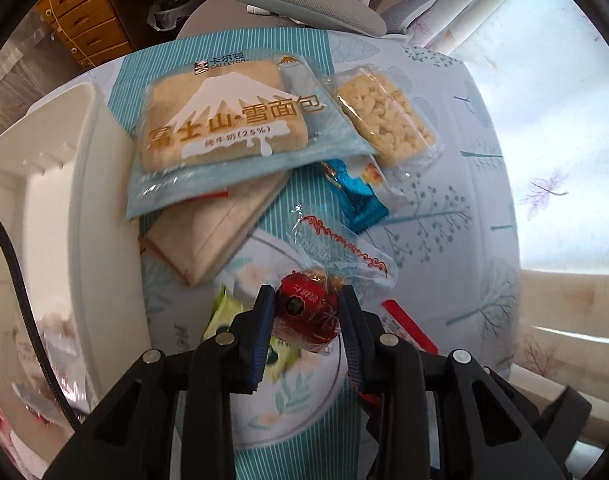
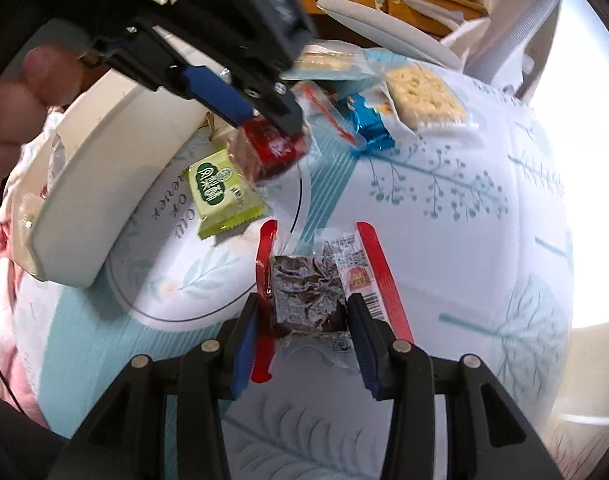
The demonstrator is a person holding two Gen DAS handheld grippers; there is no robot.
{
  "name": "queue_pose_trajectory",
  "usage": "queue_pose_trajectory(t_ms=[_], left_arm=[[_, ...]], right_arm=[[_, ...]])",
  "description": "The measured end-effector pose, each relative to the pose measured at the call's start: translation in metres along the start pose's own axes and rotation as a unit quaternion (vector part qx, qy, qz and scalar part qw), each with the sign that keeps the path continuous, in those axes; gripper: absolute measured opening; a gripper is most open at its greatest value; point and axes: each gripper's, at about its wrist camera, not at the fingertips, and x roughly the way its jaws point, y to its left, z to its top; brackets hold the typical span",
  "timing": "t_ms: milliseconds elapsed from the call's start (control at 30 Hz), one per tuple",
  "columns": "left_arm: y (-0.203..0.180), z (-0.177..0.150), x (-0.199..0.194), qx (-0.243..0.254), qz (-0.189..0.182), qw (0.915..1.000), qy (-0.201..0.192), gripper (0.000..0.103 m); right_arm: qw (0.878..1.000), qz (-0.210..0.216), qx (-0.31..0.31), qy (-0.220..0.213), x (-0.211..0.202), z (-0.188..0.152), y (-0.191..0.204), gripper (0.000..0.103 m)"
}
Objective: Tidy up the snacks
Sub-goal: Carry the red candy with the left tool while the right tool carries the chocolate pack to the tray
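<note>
**A:** Left gripper [image 1: 307, 312], seen first: narrowly parted, pads pressed on both sides of a red-wrapped sweet [image 1: 306, 314]. Lifted clear of the cloth, judging from the right wrist view, where the same sweet [image 2: 270, 148] hangs above the printed bedspread [image 2: 444, 208]. Probably carried this way for dropping into the white bin [image 1: 44, 184] just left of it.

**B:** And the right gripper [image 2: 309, 312]?

**A:** About half parted, pointing steeply down, blue pads set either side of a dark snack in a clear red-edged wrapper [image 2: 310, 292]. Pads touching the wrapper's sides; wrapper apparently resting on the bedspread, not yet raised. Likely the next piece bound for the bin.

**B:** Farther out from the bin?

**A:** Green packet [image 2: 220, 196] just beside the bin wall. Beyond it, large bread pack with a mountain print [image 1: 224, 120] leaning over a folded beige pack [image 1: 212, 228]. Farther still, blue foil bar [image 1: 356, 196], then puffed-rice cake [image 1: 388, 116], well apart from the bin. Loose clear wrapper [image 1: 340, 248] between sweet and blue bar.
</note>
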Motion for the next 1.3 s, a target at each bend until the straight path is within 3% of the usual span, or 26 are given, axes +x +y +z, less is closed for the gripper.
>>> queue_pose_trajectory(t_ms=[233, 667, 967, 1300], left_arm=[[0.004, -0.019, -0.04, -0.004, -0.016, 0.9998, -0.006, 0.03], [0.036, -0.058, -0.123, -0.03, -0.039, 0.9977, -0.047, 0.03], [0.076, -0.084, -0.151, -0.067, -0.039, 0.9943, -0.073, 0.03], [0.126, -0.105, -0.176, -0.097, -0.034, 0.9882, -0.113, 0.031]], right_arm=[[0.999, 0.024, 0.042, 0.024, -0.012, 0.004, 0.003, 0.043], [0.997, 0.031, 0.076, 0.015, -0.065, 0.034, 0.031, 0.043], [0.995, 0.042, 0.086, -0.015, -0.103, 0.051, 0.062, 0.043], [0.996, 0.058, 0.065, -0.03, -0.113, 0.07, 0.107, 0.044]])
